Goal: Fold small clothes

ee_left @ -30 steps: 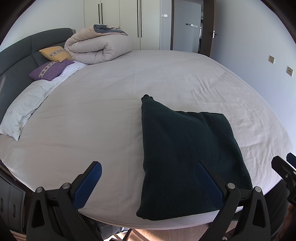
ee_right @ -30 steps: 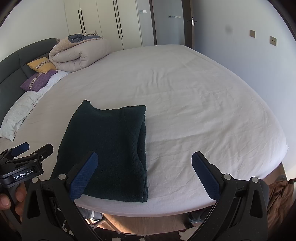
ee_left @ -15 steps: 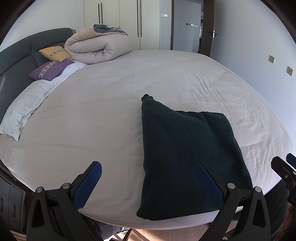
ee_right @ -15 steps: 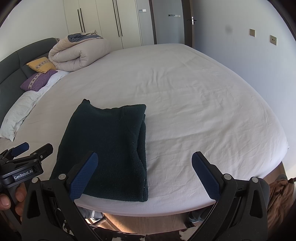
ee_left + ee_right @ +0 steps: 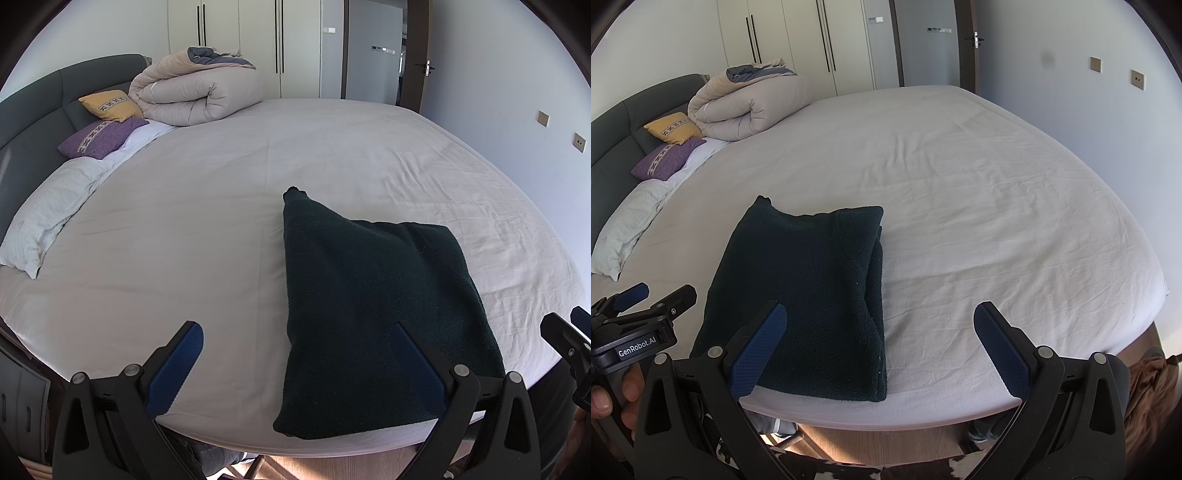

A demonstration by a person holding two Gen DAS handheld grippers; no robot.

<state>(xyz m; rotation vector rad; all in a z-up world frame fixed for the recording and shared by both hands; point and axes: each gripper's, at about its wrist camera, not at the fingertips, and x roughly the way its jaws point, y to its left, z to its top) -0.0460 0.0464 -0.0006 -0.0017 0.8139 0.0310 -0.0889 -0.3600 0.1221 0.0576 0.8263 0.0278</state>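
A dark green fleece garment point(image 5: 373, 306) lies folded into a rectangle near the front edge of the bed; it also shows in the right wrist view point(image 5: 809, 291). My left gripper point(image 5: 295, 362) is open and empty, held above the bed's front edge, its right finger over the garment's near end. My right gripper point(image 5: 879, 343) is open and empty, to the right of the garment's near corner. The left gripper also shows at the left of the right wrist view point(image 5: 635, 314).
The bed point(image 5: 979, 192) has a white sheet. A rolled duvet point(image 5: 195, 92), a yellow cushion point(image 5: 110, 105), a purple cushion point(image 5: 99, 136) and a white pillow point(image 5: 44, 210) lie at the far left by the grey headboard. Wardrobes and a door stand behind.
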